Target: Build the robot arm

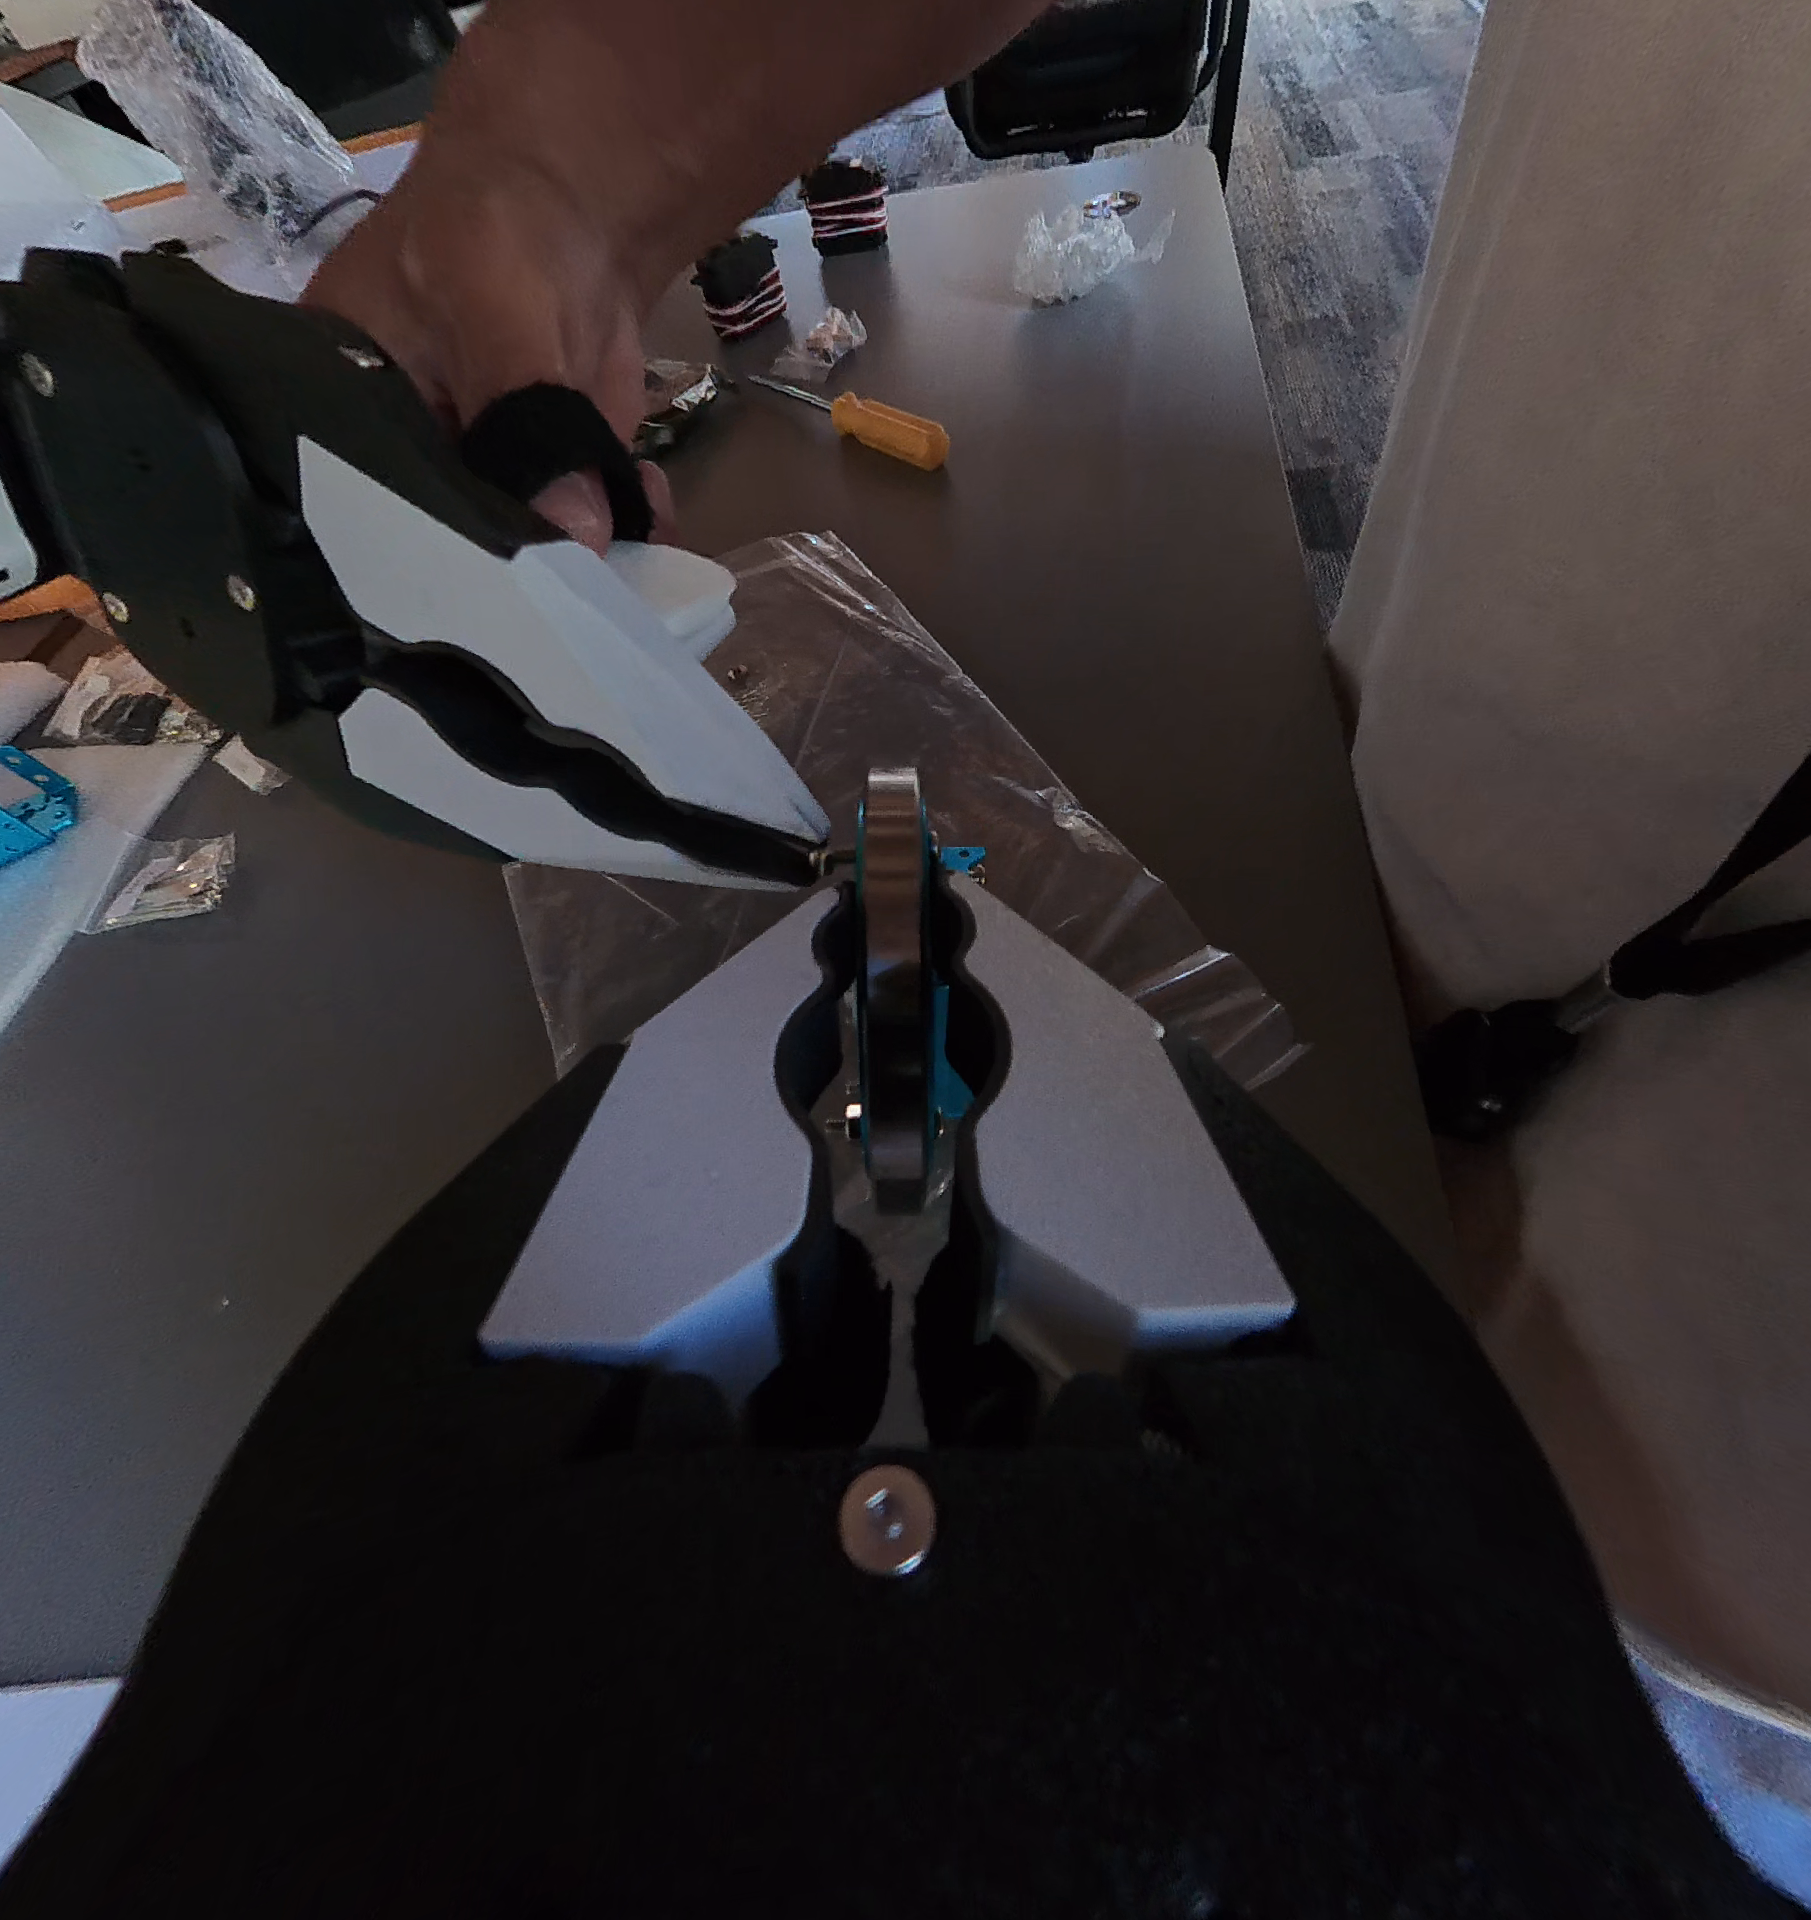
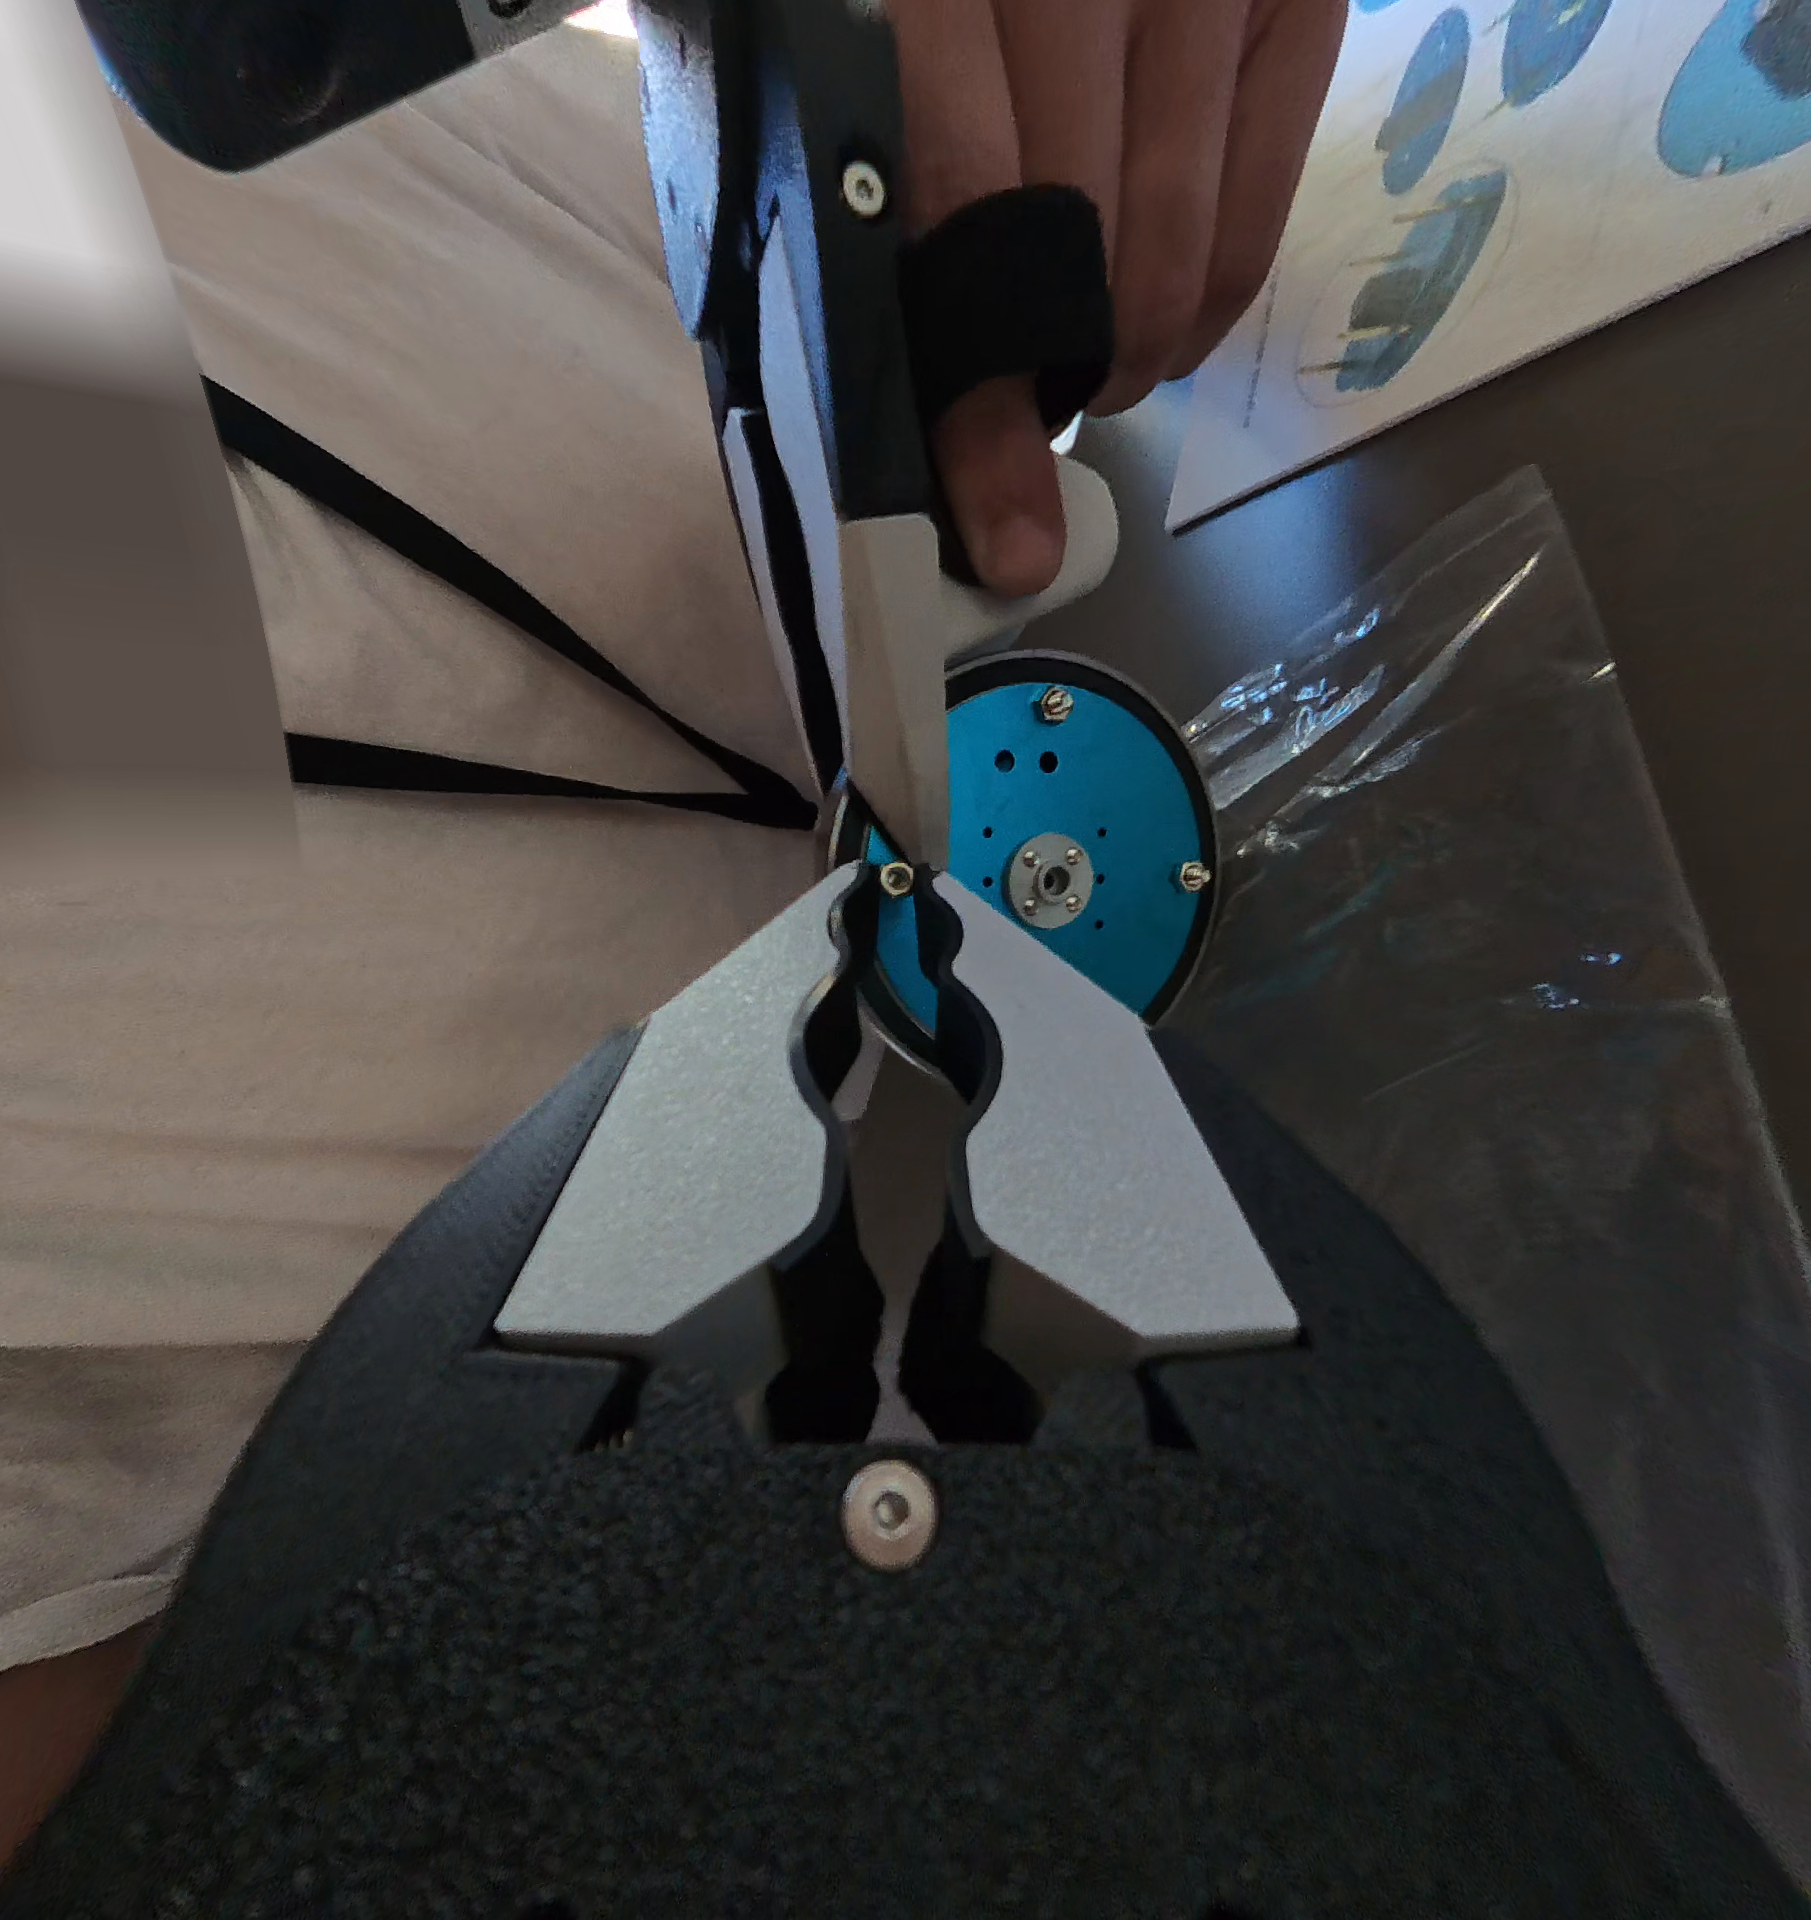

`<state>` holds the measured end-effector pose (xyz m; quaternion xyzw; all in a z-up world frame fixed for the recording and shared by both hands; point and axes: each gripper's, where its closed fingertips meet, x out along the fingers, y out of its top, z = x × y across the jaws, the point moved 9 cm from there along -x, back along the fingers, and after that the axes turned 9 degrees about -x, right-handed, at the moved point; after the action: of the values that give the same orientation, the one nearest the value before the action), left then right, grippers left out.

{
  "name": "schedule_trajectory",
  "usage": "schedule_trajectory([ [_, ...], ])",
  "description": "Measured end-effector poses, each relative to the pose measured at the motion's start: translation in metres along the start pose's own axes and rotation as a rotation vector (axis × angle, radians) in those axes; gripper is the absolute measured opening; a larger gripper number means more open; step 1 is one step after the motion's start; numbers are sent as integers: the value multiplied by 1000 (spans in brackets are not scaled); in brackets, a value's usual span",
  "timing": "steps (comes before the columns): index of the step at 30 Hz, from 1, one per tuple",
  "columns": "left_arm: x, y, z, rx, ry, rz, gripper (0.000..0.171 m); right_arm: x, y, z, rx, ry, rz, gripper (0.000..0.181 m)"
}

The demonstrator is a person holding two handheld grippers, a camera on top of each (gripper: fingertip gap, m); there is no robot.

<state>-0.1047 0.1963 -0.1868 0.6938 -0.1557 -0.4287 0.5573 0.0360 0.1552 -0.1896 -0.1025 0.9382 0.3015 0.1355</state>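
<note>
My left gripper [image 1: 885, 904] points forward, jaws clamped edge-on around the blue wheel [image 2: 1077, 831] above the plastic bag [image 1: 880, 727] on the tabletop [image 1: 1088, 468]. My right gripper [image 2: 896, 883] angles in sideways, jaws pinched on a small brass nut [image 2: 896, 878] at the wheel's rim.

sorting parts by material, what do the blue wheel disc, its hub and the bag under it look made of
Blue wheel disc: likely anodised aluminium, with an even matte blue sheen and drilled holes.
Hub: bare silvery metal, dull shine.
Bag: thin clear plastic film, with creases and glare.

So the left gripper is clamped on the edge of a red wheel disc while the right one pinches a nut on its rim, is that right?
Not quite: the wheel disc is blue, not red, as the right wrist view shows. The left gripper is clamped on its edge, and the right gripper pinches a nut on its rim.
</note>
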Motion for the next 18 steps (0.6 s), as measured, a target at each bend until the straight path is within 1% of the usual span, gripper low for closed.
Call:
schedule_trajectory([
  [5, 2, 2, 0, 7, -4, -16, 12, -1, 1, -1, 78, -9, -45, 5],
  [9, 3, 3, 0, 10, -2, -19, 12, -2, 1, -5, 130, -42, -67, 6],
  [14, 4, 3, 1, 19, 2, -16, 12, -1, -5, -3, 162, -8, -14, 5],
  [18, 4, 3, 2, 23, 2, -19, 12, -1, -8, 0, 220, 29, 16, 5],
])
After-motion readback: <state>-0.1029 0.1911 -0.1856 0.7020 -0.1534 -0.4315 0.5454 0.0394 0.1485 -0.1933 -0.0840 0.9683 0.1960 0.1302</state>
